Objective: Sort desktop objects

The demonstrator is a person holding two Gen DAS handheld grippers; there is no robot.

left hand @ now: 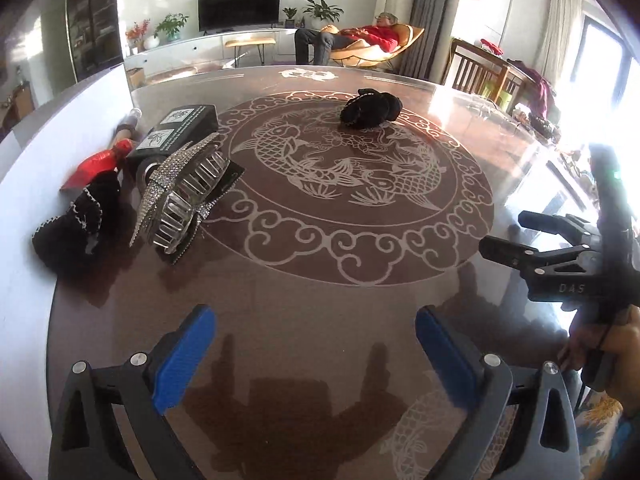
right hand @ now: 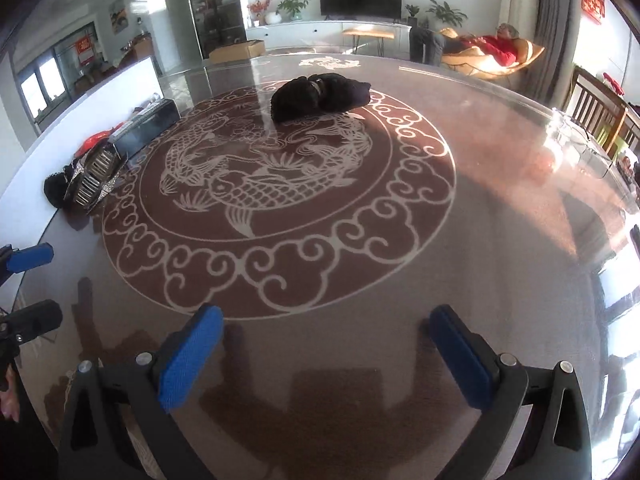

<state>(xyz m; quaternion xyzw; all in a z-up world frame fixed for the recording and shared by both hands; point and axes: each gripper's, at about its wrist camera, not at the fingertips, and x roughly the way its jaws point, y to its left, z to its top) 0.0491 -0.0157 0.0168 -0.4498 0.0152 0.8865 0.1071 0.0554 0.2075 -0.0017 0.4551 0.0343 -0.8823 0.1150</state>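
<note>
A black fabric bundle [left hand: 370, 111] lies at the far side of the round table's fish pattern; it also shows in the right wrist view [right hand: 320, 96]. At the left edge sit a rhinestone hair claw clip [left hand: 182, 196], a black box [left hand: 182, 130], a black beaded pouch [left hand: 76, 224] and a red wrapped item [left hand: 98, 162]. The clip [right hand: 94, 178] and box [right hand: 146, 126] show in the right wrist view too. My left gripper [left hand: 316, 354] is open and empty over the near table. My right gripper [right hand: 326, 354] is open and empty; it appears at the right of the left wrist view [left hand: 516, 236].
The glass-topped table [left hand: 320, 280] has a white fish design. A white wall panel [left hand: 60, 128] borders its left edge. Wooden chairs [left hand: 480, 68] stand at the far right. A person [left hand: 360, 38] reclines in a lounge chair beyond the table.
</note>
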